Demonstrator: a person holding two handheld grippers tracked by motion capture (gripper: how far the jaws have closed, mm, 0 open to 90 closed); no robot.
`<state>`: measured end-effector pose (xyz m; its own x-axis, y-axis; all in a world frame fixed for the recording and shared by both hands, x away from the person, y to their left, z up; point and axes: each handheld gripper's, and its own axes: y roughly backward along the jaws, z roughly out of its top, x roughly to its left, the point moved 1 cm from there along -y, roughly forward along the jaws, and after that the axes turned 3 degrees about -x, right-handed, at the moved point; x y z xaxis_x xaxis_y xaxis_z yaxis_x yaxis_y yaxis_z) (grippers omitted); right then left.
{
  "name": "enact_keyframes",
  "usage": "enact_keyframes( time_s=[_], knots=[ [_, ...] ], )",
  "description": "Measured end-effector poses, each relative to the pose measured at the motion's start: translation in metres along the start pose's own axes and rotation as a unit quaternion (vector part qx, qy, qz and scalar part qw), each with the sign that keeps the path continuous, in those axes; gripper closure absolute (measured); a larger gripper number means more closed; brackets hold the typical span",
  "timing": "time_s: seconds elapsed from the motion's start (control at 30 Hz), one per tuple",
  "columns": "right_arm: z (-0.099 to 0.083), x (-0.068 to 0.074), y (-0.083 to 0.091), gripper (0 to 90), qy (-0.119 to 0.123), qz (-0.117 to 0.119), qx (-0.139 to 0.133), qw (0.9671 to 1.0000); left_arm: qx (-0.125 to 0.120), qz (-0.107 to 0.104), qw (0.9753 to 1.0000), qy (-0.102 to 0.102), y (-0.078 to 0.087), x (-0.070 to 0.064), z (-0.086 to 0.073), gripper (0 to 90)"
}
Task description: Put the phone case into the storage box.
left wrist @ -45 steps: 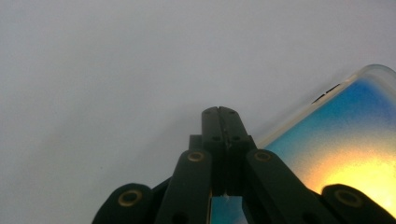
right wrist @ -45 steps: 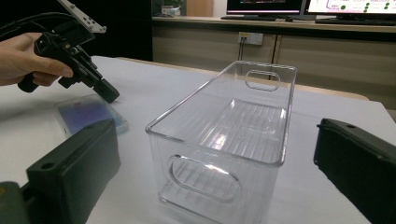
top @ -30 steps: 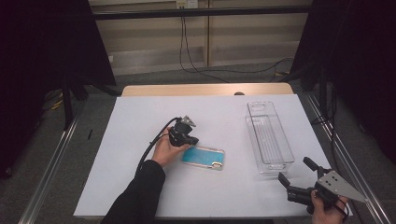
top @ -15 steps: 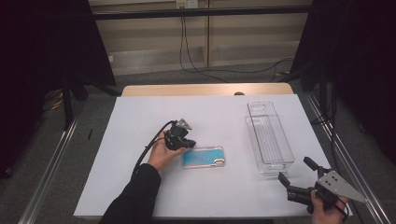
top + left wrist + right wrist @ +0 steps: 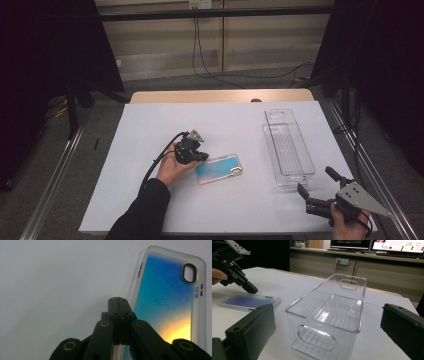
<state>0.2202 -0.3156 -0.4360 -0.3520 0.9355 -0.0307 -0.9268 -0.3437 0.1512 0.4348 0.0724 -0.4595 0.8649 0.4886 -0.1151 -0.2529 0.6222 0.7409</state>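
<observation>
While the left gripper (image 5: 204, 156) sat closed beside the case (image 5: 219, 169), its length ran rightward toward the open right gripper (image 5: 314, 187).

A black sleeve (image 5: 142, 212) was worn on the left arm. Both black grippers, left (image 5: 119, 305) and right (image 5: 319, 190), were fitted with brass-ringed pivots; a grey triangular plate (image 5: 361, 196) was carried by the right.

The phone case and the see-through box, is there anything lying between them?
No. In the high view, just bare white table lies between the phone case and the clear box.
</observation>
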Motion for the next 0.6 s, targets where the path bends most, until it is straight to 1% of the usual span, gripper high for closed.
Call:
enact_keyframes(
  time_s=[0.03,0.07,0.1,0.2,0.23,0.3,0.37,0.4,0.47,0.53,0.6],
  knots=[
    [0.0,0.0,-0.0002,0.0,0.001,-0.001,0.001,1.0,-0.003,0.0,1.0,0.004,-0.0001,-0.0013,-0.0006,90.0],
    [0.0,0.0,-0.0005,0.0,0.002,-0.003,0.001,1.0,0.001,-0.002,1.0,-0.002,0.0009,-0.0013,-0.0009,90.0],
    [0.0,0.0,-0.0007,0.0,0.002,-0.003,0.001,1.0,-0.003,-0.003,1.0,0.001,0.001,-0.0024,-0.0015,90.0],
    [-0.0005,-0.0003,-0.0012,0.0,-0.001,-0.004,0.004,1.0,-0.001,-0.002,1.0,-0.004,0.0025,-0.0034,-0.0035,90.0],
    [-0.0006,-0.0006,-0.0016,0.0,0.0,-0.011,0.009,0.9999,-0.004,-0.003,1.0,-0.002,0.0026,-0.0037,-0.0041,90.0],
    [-0.0005,-0.0006,-0.0018,0.0,0.001,-0.013,0.009,0.9999,-0.004,-0.004,1.0,0.0,0.003,-0.0044,-0.0049,90.0],
    [-0.0006,-0.0005,-0.0019,0.0,0.001,-0.011,0.008,0.9999,-0.004,-0.004,1.0,-0.001,0.0036,-0.0056,-0.0055,90.0],
    [-0.0005,-0.0004,-0.002,0.0,0.002,-0.011,0.009,0.9999,-0.007,0.001,1.0,-0.001,0.0036,-0.0067,-0.0062,90.0],
    [-0.0003,-0.0003,-0.002,0.0,0.0,-0.011,0.007,0.9999,-0.006,0.0,1.0,-0.001,0.0044,-0.008,-0.0076,90.0],
    [-0.0004,-0.0004,-0.0021,0.0,0.001,-0.013,0.007,0.9999,-0.013,-0.001,0.9999,0.005,0.0047,-0.0094,-0.009,90.0],
    [-0.0003,-0.0005,-0.0019,0.0,0.0,-0.012,0.006,0.9999,-0.009,-0.003,0.9999,0.002,0.0057,-0.0101,-0.0099,90.0]
  ],
)
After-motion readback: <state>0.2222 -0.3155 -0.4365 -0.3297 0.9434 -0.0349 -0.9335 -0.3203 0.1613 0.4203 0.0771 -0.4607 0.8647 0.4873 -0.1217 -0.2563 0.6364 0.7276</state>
